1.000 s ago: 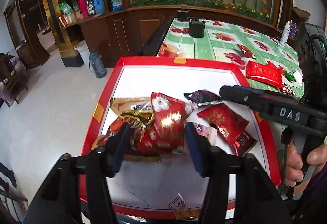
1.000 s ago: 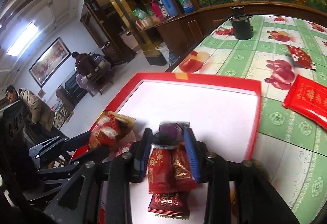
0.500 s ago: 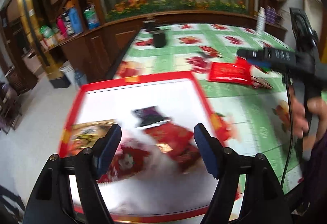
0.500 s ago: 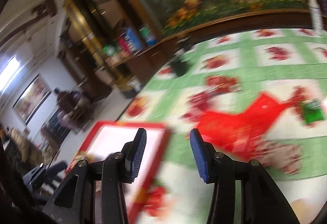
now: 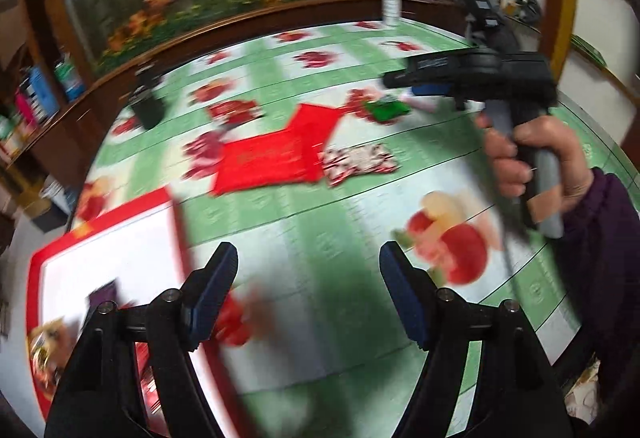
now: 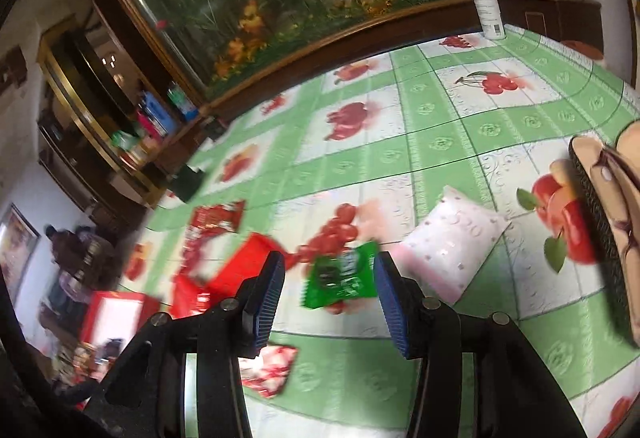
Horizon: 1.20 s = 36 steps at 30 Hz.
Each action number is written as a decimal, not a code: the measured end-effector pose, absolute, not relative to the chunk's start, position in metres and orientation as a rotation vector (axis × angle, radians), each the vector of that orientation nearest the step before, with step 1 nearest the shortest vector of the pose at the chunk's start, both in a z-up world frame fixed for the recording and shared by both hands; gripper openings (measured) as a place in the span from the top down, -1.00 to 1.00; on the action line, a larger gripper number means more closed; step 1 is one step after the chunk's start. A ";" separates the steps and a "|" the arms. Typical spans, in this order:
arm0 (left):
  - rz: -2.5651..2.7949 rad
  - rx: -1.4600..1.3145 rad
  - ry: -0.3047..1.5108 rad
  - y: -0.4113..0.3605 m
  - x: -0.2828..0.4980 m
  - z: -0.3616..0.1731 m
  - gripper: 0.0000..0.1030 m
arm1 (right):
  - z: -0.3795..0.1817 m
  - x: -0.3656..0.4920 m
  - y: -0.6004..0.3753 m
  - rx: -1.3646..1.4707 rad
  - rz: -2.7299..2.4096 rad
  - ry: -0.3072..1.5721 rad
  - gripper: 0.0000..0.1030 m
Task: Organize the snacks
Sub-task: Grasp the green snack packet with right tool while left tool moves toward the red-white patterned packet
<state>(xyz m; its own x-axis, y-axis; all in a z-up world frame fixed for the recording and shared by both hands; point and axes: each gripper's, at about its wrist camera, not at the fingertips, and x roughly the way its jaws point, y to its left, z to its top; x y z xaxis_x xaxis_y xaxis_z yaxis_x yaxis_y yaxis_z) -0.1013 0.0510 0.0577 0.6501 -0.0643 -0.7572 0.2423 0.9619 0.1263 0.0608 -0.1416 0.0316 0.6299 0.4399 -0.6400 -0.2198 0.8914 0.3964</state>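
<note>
Both grippers were empty with jaws apart, the right gripper [image 6: 329, 296] having just widened, framing the green packet [image 6: 340, 280] at twelve o'clock for pickup, while the left gripper [image 5: 308, 292] hung over bare tablecloth [image 5: 320, 214].

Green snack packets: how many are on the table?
1. The green packet lies on the tablecloth, between the pink packet and the big red packet. The blurred pile in the tray could hide more.

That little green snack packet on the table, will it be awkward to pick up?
Probably not heavy: the green packet looks small and flat, lying on the tablecloth. It is likely floppy and crinkly, since its shiny wrapper looks like thin film. It may slide when nudged. The right gripper is open in front of it, not touching.
</note>
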 end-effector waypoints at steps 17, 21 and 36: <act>-0.198 0.179 0.939 0.034 -0.086 0.043 -0.42 | 0.009 0.068 -0.109 0.004 0.228 0.861 0.57; -0.224 0.183 0.939 0.028 -0.077 0.046 -0.42 | 0.009 0.073 -0.127 0.102 0.238 0.891 0.66; -0.468 0.458 0.978 -0.016 -0.008 0.031 -0.41 | 0.010 0.082 -0.173 0.328 0.215 0.975 0.67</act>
